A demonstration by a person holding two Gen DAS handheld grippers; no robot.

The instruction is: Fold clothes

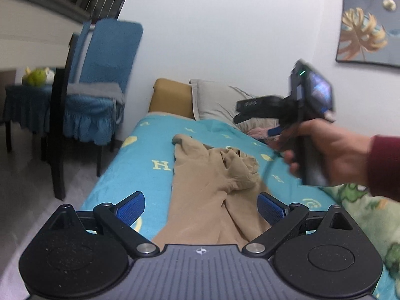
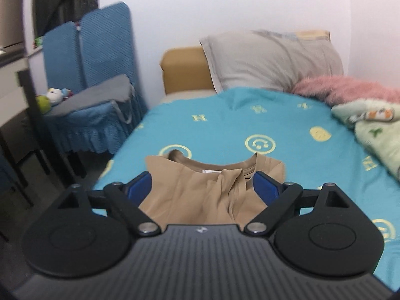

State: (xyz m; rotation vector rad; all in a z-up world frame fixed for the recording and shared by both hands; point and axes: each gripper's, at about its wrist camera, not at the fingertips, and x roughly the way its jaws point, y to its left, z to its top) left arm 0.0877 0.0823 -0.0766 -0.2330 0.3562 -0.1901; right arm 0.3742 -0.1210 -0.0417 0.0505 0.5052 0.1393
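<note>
Left fingers (image 1: 201, 206): spread wide, holding nothing, poised over the lower part of the shirt.
Right fingers (image 2: 202, 186): spread wide too, gripping nothing, just short of the collar.
Right hand (image 1: 332, 155): wrapped round its handle, raised above the bed's right side.
Shirt (image 1: 212, 187): tan, lying rumpled on the bed, 1 bunched fold near the neck, collar toward the pillow.
Bed (image 2: 225, 125): teal cover with yellow smileys and letters.
Pillow (image 2: 272, 60): grey, against the headboard.
Blanket (image 2: 377, 135): green, at the right edge.
Chairs (image 2: 100, 57): 2 blue, left of the bed.
</note>
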